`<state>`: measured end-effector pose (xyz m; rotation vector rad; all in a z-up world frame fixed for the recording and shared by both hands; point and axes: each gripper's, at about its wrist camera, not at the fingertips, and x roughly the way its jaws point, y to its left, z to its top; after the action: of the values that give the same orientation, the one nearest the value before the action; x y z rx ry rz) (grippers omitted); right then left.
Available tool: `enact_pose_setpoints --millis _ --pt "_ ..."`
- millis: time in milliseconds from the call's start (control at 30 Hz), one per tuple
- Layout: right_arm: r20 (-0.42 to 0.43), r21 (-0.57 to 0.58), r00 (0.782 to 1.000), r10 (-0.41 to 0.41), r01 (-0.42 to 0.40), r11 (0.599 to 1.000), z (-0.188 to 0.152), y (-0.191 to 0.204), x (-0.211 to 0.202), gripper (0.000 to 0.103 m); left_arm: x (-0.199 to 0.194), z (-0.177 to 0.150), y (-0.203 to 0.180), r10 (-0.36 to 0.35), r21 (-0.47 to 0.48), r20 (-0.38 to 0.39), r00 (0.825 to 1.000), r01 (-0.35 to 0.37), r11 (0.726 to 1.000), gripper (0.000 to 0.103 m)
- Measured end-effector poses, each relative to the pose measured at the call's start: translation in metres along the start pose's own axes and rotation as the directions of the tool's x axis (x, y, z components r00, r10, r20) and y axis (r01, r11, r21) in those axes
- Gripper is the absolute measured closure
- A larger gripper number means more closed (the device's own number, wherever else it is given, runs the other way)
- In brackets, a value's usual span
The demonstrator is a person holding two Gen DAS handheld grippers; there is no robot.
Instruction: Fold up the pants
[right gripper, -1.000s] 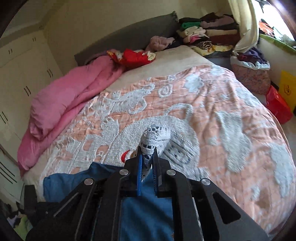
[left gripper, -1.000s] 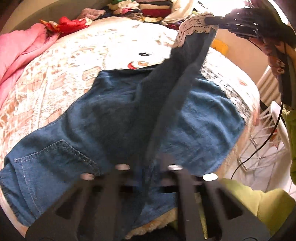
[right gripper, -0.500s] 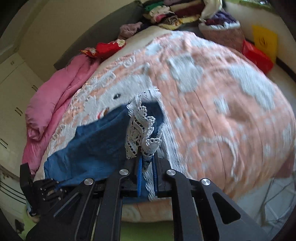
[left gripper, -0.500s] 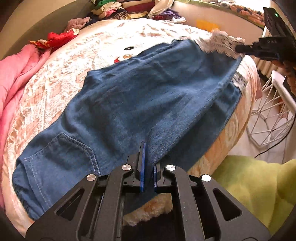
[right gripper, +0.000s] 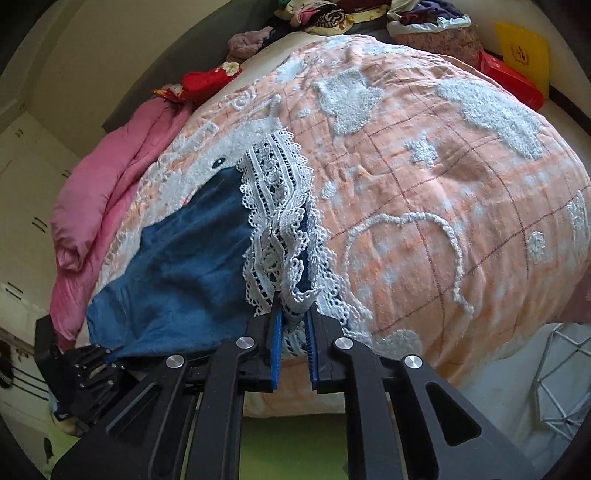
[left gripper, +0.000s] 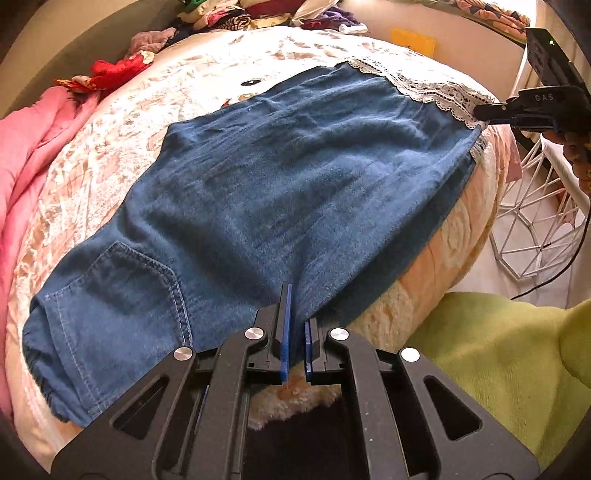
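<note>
The blue denim pants (left gripper: pixel 280 177) lie spread flat across the peach-and-white patterned bedspread (right gripper: pixel 443 177) on the bed, folded lengthwise so one leg rests on the other, with a stitched back pocket (left gripper: pixel 122 291) showing at the waist end and a white lace hem (left gripper: pixel 424 86) at the leg end. The left claw (left gripper: pixel 295 332) sits at the near edge of the pants by the crotch, its blue-padded fingers (left gripper: pixel 285 325) drawn close with a fold of denim between them, so it grasps the pants there. The right claw (right gripper: pixel 293 325) is at the leg end, its fingers (right gripper: pixel 275 339) pinching a bunched tip of the lace hem (right gripper: pixel 280 229); in the left wrist view the same claw (left gripper: pixel 491 110) meets the lace at the corner nearest the bed's edge. The fabric between the two claws rests on the bed and hangs slightly over its near side. A pink quilt (right gripper: pixel 107 192) is heaped along the far left of the bed, a red flowered cloth (left gripper: pixel 110 70) lies beyond it, and a pile of folded clothes (right gripper: pixel 332 14) sits at the head. A white wire basket (left gripper: pixel 535 221) stands on the floor beside the bed, and a lime-green fleece (left gripper: pixel 498 362) lies below the edge.
</note>
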<state>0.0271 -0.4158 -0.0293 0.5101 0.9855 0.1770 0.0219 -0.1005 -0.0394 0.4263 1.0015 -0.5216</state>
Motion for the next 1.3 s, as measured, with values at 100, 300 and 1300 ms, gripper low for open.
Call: enact_pose_setpoints --millis 100,300,1300 --pt "-0.039 0.010 0.999 -0.026 0.027 1.000 -0.008 -0.006 0.012 0.092 0.006 -0.004 0.001 -0.010 -0.013 -0.025 1.000 0.009 1.000 0.102" --pt "-0.025 -0.015 0.996 -0.089 0.088 0.996 -0.007 -0.003 -0.002 0.078 0.007 -0.006 0.002 -0.016 -0.021 -0.030 0.999 0.016 1.000 0.102" --pt "-0.092 -0.487 0.995 -0.046 -0.005 0.873 -0.033 0.103 0.047 0.057 -0.057 -0.050 0.112 0.324 -0.410 0.017 0.946 -0.289 0.865 0.034"
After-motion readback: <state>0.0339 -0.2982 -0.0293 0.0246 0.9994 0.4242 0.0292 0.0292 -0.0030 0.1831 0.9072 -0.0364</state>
